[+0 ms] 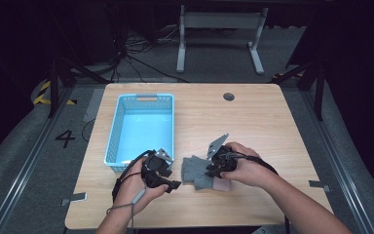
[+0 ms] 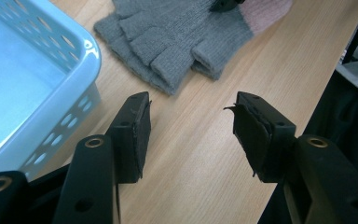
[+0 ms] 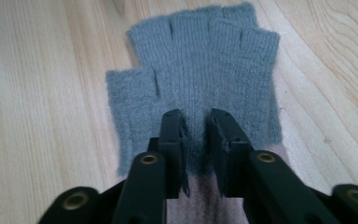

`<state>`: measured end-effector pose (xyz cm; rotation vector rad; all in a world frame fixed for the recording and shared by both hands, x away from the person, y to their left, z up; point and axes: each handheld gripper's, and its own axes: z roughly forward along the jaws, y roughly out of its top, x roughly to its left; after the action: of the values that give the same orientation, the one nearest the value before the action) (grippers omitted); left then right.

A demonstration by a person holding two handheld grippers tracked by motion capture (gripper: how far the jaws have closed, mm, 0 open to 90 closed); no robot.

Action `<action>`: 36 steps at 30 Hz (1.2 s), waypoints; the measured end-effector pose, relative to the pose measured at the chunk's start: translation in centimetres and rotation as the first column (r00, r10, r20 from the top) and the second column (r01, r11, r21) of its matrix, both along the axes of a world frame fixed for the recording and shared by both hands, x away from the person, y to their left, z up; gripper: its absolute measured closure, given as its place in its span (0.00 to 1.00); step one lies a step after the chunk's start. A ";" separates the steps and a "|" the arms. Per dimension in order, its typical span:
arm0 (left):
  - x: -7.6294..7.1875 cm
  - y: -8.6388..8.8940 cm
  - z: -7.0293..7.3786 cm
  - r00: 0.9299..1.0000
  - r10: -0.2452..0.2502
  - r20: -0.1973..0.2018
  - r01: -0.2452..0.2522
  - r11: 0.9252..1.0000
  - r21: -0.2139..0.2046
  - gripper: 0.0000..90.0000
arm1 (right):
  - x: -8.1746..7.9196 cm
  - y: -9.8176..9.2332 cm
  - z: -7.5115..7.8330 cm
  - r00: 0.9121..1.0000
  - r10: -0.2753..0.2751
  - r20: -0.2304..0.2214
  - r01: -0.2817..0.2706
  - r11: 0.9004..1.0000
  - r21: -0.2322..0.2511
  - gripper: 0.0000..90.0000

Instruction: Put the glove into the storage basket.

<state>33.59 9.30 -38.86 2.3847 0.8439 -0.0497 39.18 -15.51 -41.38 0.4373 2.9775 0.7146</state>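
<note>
Two grey fingerless gloves (image 1: 194,171) with a pink cuff (image 1: 220,185) lie flat, one on the other, at the table's front middle. My right gripper (image 1: 213,170) points down at the top glove (image 3: 205,60). Its jaws (image 3: 196,116) stand a narrow gap apart with their tips on the knit near the cuff; the fabric between them lies flat, not pinched. My left gripper (image 1: 173,184) sits just left of the gloves (image 2: 177,42), low over bare wood. Its jaws (image 2: 191,126) are open with nothing between them.
A light blue plastic basket (image 1: 114,131) with nothing in it stands at the left of the wooden table (image 1: 253,126); its near corner (image 2: 81,51) is close to my left jaw. A round cable hole (image 1: 229,96) sits at the back.
</note>
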 end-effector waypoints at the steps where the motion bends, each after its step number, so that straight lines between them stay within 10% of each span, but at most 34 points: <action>1: 0.0 -0.1 -0.1 1.000 -0.003 -0.001 0.003 1.000 0.002 0.53 | -0.1 0.0 0.1 1.000 -0.004 -0.001 0.004 1.000 0.006 0.82; 15: 0.6 -0.9 -1.5 1.000 -0.030 0.008 0.030 0.999 0.018 0.68 | -1.0 -4.9 2.3 0.990 -0.138 0.021 0.133 0.977 0.165 0.68; 26: 1.0 -1.8 -2.6 0.999 -0.046 -0.005 0.046 0.999 0.017 0.70 | -1.6 -8.8 2.1 0.970 -0.244 0.013 0.240 0.962 0.128 0.69; 36: 1.6 -2.3 -3.5 0.999 -0.038 -0.022 0.039 0.998 0.049 0.66 | -1.5 -9.2 0.0 0.973 -0.229 -0.010 0.229 0.972 0.055 0.69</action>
<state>35.16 7.01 -42.37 2.4512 0.8175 -0.0696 37.64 -24.72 -41.37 0.7715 2.8494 0.7729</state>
